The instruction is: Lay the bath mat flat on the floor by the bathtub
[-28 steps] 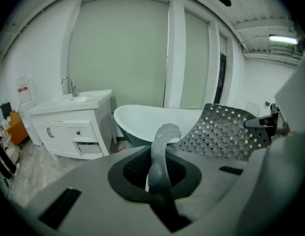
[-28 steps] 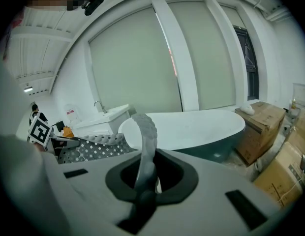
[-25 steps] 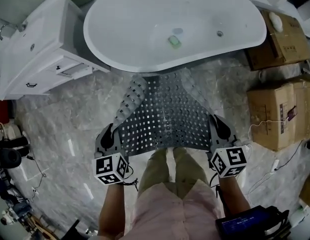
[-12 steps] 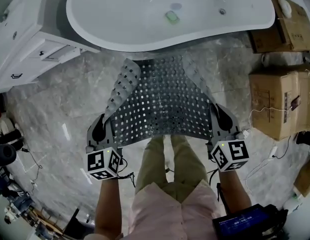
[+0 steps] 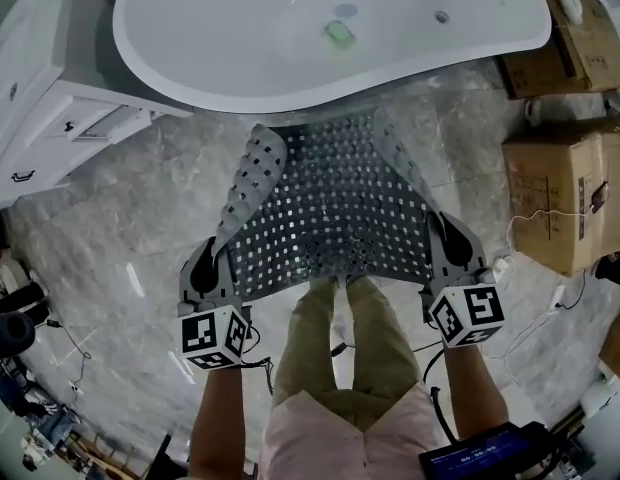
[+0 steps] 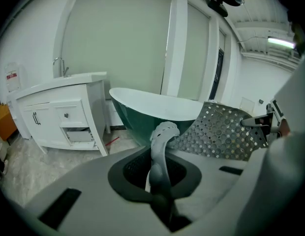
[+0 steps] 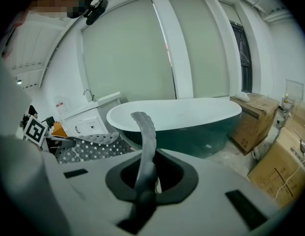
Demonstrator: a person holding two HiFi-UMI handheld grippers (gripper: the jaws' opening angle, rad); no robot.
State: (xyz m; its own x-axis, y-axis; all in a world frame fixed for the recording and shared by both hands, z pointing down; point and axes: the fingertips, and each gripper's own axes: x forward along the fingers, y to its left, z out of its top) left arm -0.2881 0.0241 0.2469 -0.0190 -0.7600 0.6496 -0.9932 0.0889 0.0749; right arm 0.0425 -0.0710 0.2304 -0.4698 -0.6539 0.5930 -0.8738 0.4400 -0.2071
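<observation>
Bathroom, apparently a mock-up or still being fitted out.
- Freestanding white bathtub (image 5: 240,38), dark outer shell.
- White vanity cabinet (image 5: 50,118) with drawers, left of the bathtub; tap (image 6: 61,65) on top.
- Grey marble-patterned floor (image 5: 120,228) in front of the bathtub.
- Tall frosted window panels (image 6: 118,38) behind the bathtub.
- Stacked cardboard boxes (image 5: 560,193) right of the bathtub.

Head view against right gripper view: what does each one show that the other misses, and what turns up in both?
Only the head view shows the person's legs and a small green item inside the bathtub. Only the right gripper view shows the tall pale window panels behind the tub and the right hand-held gripper shut on the bath mat edge, close up. Both show bathtub, mat, cardboard boxes and white cabinet.
</observation>
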